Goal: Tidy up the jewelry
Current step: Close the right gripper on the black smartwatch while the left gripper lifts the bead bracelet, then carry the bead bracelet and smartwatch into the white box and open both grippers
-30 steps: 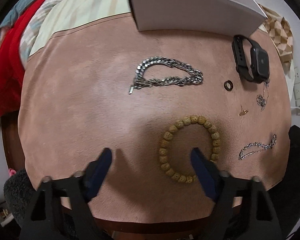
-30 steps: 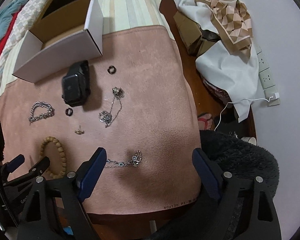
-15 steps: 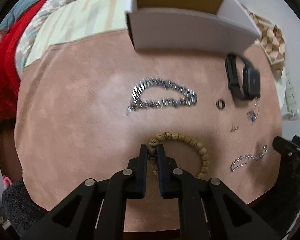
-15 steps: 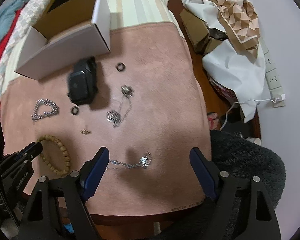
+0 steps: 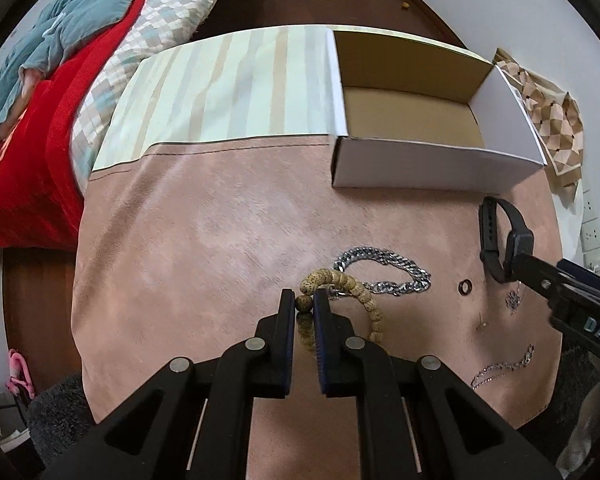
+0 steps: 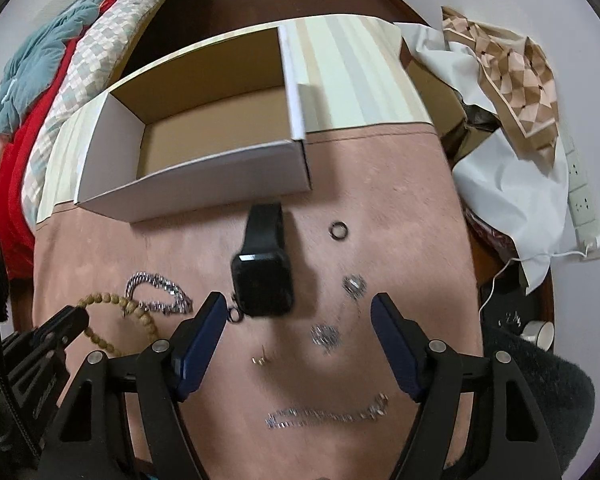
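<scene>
the wooden bead bracelet (image 5: 342, 292) hangs pinched in the left gripper (image 5: 304, 305), lifted above the pink mat (image 5: 204, 248) over the silver chain bracelet (image 5: 384, 272). the right gripper (image 6: 298, 320) gapes wide near the black smartwatch (image 6: 262, 276), holding nothing.

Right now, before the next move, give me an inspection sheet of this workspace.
Surface: pink suede-like mat with a striped cloth behind it.
Job's things: open white box, nothing seen inside; wooden bead bracelet; chunky silver chain; black smartwatch; dark ring; thin silver bracelet; small gold earring; fine necklace.
Clutter: white and checked cloth heap right of the mat.
Grippers: left claw shut on the wooden bead bracelet, lifting it; right claw open near the black smartwatch.
Cables: white cord from wall outlet.
Surroundings: bed with red and teal blankets, dark wood floor.
</scene>
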`<state>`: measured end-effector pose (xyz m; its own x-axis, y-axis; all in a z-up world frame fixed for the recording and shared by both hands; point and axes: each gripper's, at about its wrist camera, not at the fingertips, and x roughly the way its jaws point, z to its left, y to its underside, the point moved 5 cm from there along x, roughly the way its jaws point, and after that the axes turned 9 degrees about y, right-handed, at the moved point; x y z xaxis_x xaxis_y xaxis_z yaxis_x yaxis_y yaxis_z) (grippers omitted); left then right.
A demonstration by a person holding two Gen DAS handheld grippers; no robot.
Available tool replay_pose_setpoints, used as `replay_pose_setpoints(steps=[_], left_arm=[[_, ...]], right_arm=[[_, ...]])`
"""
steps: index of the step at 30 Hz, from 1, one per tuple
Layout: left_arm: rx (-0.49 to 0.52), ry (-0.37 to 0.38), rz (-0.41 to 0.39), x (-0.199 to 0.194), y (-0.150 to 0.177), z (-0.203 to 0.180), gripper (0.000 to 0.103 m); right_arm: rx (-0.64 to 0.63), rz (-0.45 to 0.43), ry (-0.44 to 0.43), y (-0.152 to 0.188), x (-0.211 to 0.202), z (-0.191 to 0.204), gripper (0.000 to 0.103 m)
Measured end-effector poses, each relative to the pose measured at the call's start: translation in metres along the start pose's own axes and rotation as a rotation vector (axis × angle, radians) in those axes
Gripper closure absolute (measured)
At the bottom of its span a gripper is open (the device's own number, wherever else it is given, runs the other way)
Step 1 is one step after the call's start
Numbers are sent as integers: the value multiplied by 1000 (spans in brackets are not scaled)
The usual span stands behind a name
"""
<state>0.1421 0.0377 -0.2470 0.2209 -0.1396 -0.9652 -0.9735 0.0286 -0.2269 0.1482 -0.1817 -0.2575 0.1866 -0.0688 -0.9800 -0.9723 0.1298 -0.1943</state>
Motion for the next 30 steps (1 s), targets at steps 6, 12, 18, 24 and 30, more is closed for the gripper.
replay_pose_setpoints(steps=[6,12,18,24,30], left_arm=[[-9,2,-3,2,-2,-7,96],[-7,4,-12,-2,-3,-7,96],[8,18,-27,-12,-3,-12,96],[21,43,-58,-34,-6,-21,96],[50,73,-110,-68,-15,-34,96]], right_arm=[[-37,37,41,-9,20,12,27],[-73,52,67,-9,27,17,66],[-75,21,50,-8,15,14,67],[-59,-29,19,-6,-12,8,67],[-46,-71,-27,-5,-44,3,67]])
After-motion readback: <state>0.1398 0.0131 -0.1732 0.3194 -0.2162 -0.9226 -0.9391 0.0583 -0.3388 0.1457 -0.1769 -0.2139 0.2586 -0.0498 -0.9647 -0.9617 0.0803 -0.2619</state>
